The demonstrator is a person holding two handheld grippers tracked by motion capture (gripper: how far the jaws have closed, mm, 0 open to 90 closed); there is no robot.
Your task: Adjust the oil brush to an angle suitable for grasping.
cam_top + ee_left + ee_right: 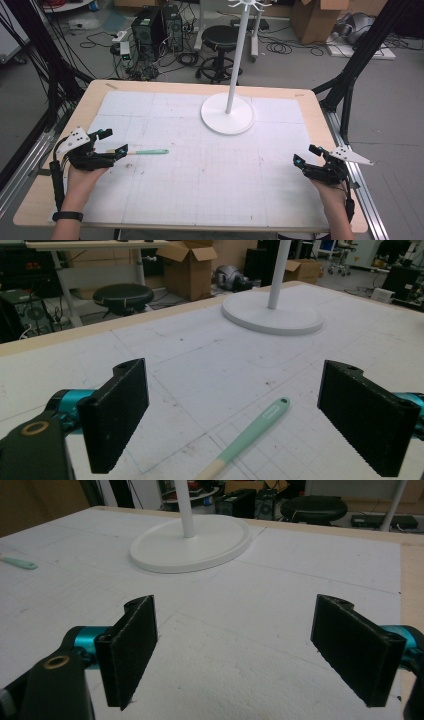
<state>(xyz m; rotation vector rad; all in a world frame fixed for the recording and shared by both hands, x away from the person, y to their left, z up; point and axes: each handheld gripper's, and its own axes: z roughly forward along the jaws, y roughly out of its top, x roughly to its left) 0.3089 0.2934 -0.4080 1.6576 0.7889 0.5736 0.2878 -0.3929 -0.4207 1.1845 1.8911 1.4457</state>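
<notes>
A slim utensil with a mint-green handle (149, 151) and a pale wooden end lies flat on the white mat. My left gripper (113, 142) hovers at its wooden end with jaws open; in the left gripper view the green handle (252, 430) runs between the two black pads (117, 412) without touching them. My right gripper (306, 154) rests open near the table's right side with nothing between its pads (131, 647). A white stand with a round base (227, 113) and a tall pole rises at the back centre.
A white gridded mat (200, 170) covers the wooden table (320, 120). Beyond the far edge are a black stool (220, 37), computer towers, cables and cardboard boxes. Black frame legs flank both sides of the table.
</notes>
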